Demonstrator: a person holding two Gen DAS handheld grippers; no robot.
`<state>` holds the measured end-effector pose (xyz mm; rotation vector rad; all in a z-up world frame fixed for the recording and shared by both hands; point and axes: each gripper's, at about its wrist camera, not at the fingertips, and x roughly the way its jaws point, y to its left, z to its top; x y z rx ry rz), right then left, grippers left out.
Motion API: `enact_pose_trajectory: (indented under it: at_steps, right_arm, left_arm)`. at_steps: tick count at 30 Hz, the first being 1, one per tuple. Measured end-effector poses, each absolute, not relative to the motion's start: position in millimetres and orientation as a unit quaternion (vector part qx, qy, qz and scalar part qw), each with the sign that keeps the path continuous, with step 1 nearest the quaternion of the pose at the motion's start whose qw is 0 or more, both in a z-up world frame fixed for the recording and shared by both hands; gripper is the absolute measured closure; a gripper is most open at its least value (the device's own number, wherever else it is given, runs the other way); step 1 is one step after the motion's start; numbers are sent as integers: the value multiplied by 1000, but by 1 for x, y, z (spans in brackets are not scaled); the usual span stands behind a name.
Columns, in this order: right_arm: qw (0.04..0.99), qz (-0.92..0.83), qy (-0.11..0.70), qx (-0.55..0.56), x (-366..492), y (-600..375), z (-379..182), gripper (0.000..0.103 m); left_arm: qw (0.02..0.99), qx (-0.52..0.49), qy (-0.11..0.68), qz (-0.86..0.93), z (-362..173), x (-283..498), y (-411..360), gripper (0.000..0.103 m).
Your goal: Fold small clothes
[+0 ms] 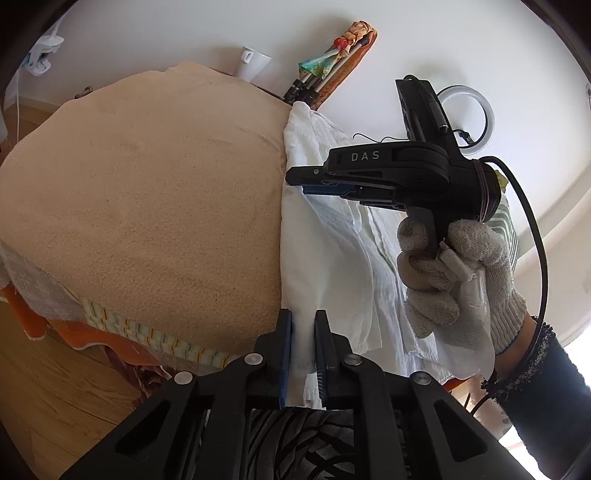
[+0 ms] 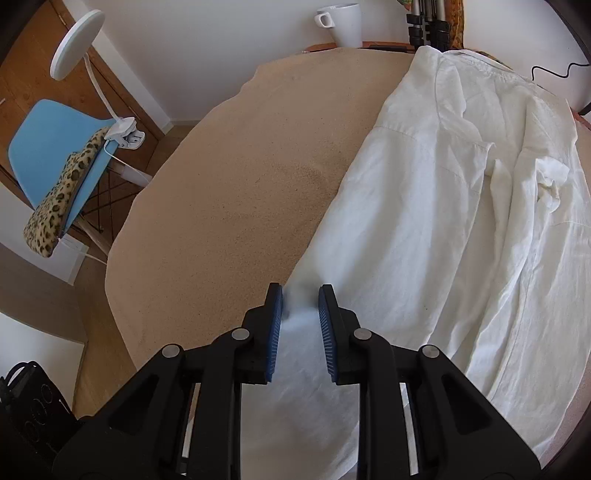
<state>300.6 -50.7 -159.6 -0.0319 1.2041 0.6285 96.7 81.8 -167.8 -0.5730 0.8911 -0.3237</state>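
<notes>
White cloth, a shirt (image 2: 443,206), lies spread on the right part of a table covered with a beige towel (image 2: 236,206). The shirt reaches from the far edge near the mug (image 2: 345,24) down to the near edge, and its left border runs along the bare towel.

The left gripper (image 1: 303,325) is at the near edge of the shirt. Its blue pads (image 1: 286,354) stand close together and a fold of the white fabric sits between them, so it is clamped on the shirt edge. The towel is just to the left of this gripper and the rest of the shirt goes away to the right and forward.

The right gripper (image 2: 300,295) also stands over the left border of the shirt, at the near end. White fabric fills the gap between its pads (image 2: 327,332) and touches both, so it looks closed on the shirt too; the cloth at the tips is blurred. In the left wrist view the right gripper (image 1: 295,181) is seen from the side, held by a gloved hand (image 1: 454,269) above the middle of the shirt, its fingers pointing toward the towel.

A lamp (image 2: 77,44) is clipped to a blue chair (image 2: 51,147) at the left.
</notes>
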Motion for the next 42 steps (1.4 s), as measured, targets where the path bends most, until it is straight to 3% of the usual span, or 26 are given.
enact_pose_trajectory:
  at_steps: [7,14,18,24,30,37,39,42]
  right_arm:
    - [778,295,554,19,305,-54,-158,81]
    - [805,280,519,66,267,-138,-118,78]
    - [823,246,504,94,229,-203,-107,62]
    - [813,208,522,150,182,-290,-121,62]
    - [770,218,553,232,152,-324,-154,62]
    - [735,260,564,272,147,-313,-173,62]
    - [731,272,565,270,147,-305,-174,75]
    - [730,285,554,281,147,-298,-170,89]
  left_arm:
    - [852,-259,428,-155,-165,87,82,95]
    - [843,-286,430,-154,-158,90,107,62]
    - [824,-308,443,-173,-162,99,112,60]
    - [794,-336,461,-208,-169,109,110,56]
    - [769,-366,472,-228,-175,117,102,60]
    - [768,-359,473,-237,-168,116,96,84]
    - [771,-359,473,-232,-166,116,96,92]
    - [775,-358,467,-231,-159,115,95,94]
